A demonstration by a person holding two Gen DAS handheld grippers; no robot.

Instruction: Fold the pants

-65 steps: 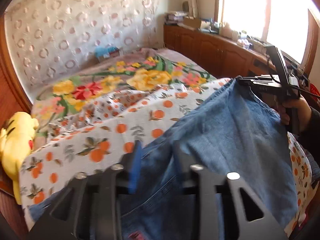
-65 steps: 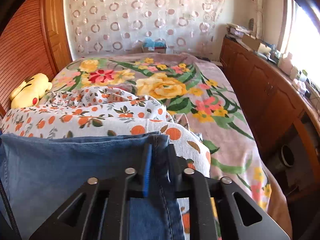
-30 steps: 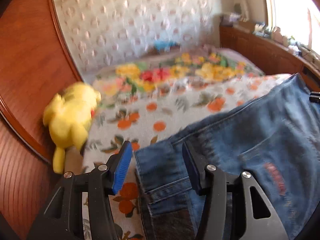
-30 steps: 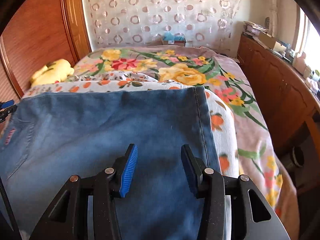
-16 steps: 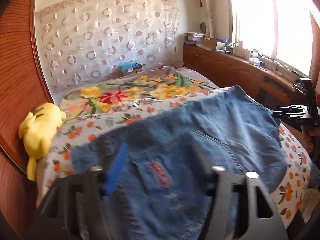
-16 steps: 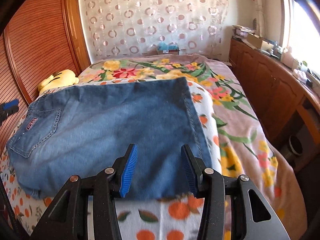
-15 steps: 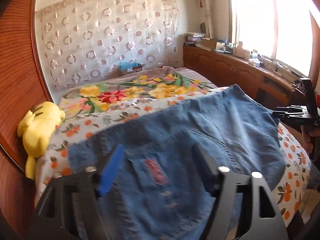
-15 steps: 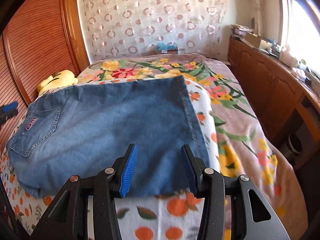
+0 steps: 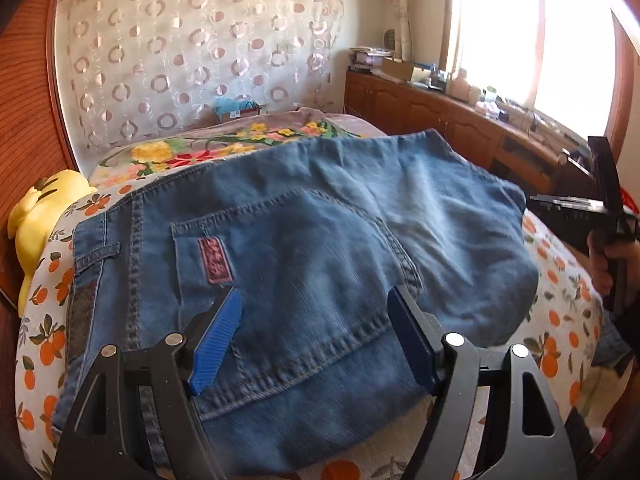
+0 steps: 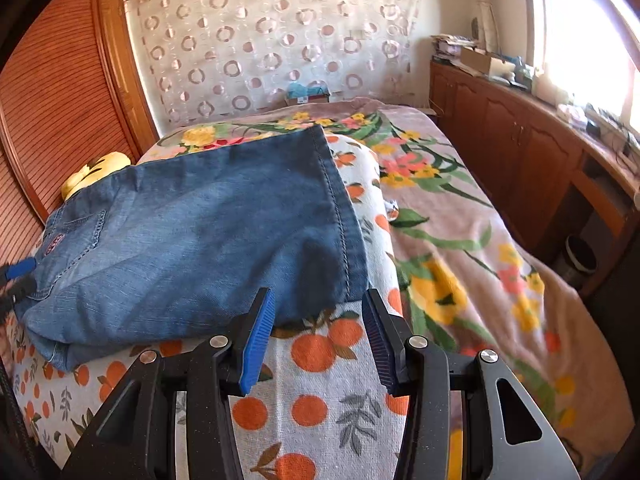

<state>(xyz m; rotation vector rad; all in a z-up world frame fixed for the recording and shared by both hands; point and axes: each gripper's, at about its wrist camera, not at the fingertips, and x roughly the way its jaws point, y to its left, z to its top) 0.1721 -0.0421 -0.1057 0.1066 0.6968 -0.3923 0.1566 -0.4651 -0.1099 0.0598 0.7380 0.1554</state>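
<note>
Claws (image 9: 314, 336) wide over folded blue jeans (image 9: 304, 240)

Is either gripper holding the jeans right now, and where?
Neither. The left gripper and right gripper are both open, and the jeans lie free on the bed.

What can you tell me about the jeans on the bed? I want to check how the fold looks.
The jeans are faded blue denim, lying folded in a flat, slightly rumpled bundle on the orange-print blanket. The waistband end, with belt loop, back pocket and a small reddish label, lies toward the yellow plush toy; a stitched hem lies at the other end. Neither the left gripper nor the right gripper holds them; both are open.
</note>
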